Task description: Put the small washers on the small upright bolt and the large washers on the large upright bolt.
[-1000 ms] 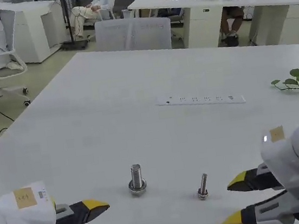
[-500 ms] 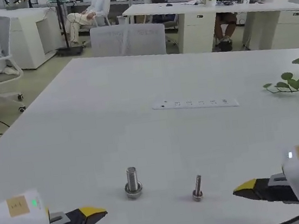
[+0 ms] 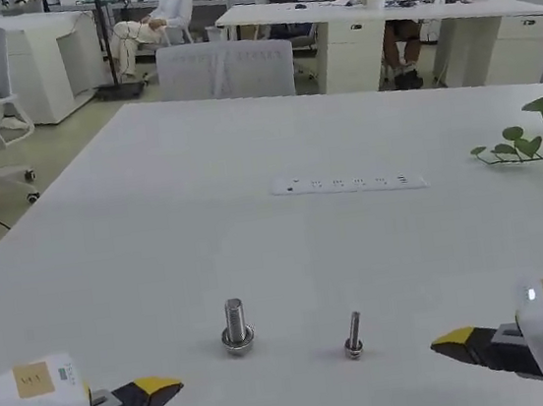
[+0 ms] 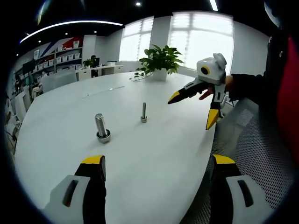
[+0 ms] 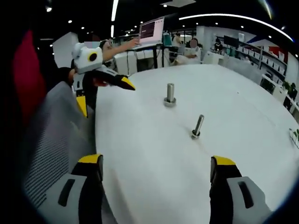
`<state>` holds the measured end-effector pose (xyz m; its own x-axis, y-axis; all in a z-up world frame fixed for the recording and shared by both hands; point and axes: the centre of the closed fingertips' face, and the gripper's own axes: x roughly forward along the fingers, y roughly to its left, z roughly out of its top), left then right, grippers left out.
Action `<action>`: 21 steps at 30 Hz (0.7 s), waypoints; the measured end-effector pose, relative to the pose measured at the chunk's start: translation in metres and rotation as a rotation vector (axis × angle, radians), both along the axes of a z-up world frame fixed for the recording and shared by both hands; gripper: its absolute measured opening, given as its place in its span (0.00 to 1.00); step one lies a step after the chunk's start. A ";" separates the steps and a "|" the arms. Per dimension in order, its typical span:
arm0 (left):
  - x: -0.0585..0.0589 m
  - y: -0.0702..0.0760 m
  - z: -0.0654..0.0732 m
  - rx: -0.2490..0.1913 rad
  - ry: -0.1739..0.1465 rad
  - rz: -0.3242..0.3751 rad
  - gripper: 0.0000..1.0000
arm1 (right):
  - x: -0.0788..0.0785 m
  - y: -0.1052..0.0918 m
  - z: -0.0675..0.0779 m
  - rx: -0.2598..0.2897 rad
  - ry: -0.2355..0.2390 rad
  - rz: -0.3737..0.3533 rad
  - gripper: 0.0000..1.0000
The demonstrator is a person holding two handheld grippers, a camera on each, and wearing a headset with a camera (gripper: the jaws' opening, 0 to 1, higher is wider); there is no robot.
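The left gripper is held low at the near left edge of the table, jaws spread wide with nothing between them. The right gripper is held at the near right, jaws likewise parted and empty.

Between the two, a little farther out on the table, the large upright bolt is seen on the left and the small upright bolt on the right, apart from one another. The large bolt is judged the nearer one for the left gripper, the small bolt for the right.

Both bolts are stood on their heads with the shanks pointing straight up, so any washer would have to be brought over the tip and lowered down along that upright axis, not pushed in from the side.

A bright ring is made out round the foot of the large bolt, and a smaller one at the foot of the small bolt. These are taken to be washers already seated, though they cannot be told surely from the bolt heads.
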<state>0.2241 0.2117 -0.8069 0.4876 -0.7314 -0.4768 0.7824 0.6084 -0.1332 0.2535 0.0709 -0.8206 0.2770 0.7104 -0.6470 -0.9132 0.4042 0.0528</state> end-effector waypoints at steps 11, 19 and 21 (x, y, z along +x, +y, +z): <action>-0.001 -0.001 -0.002 -0.010 0.017 -0.001 0.99 | 0.003 0.003 0.002 0.038 -0.024 -0.016 1.00; 0.002 0.003 -0.007 -0.027 0.035 0.019 0.98 | 0.002 0.003 0.000 0.036 -0.033 -0.011 1.00; 0.004 0.005 -0.008 -0.026 0.036 0.024 0.98 | 0.002 0.004 0.001 0.042 -0.032 -0.010 1.00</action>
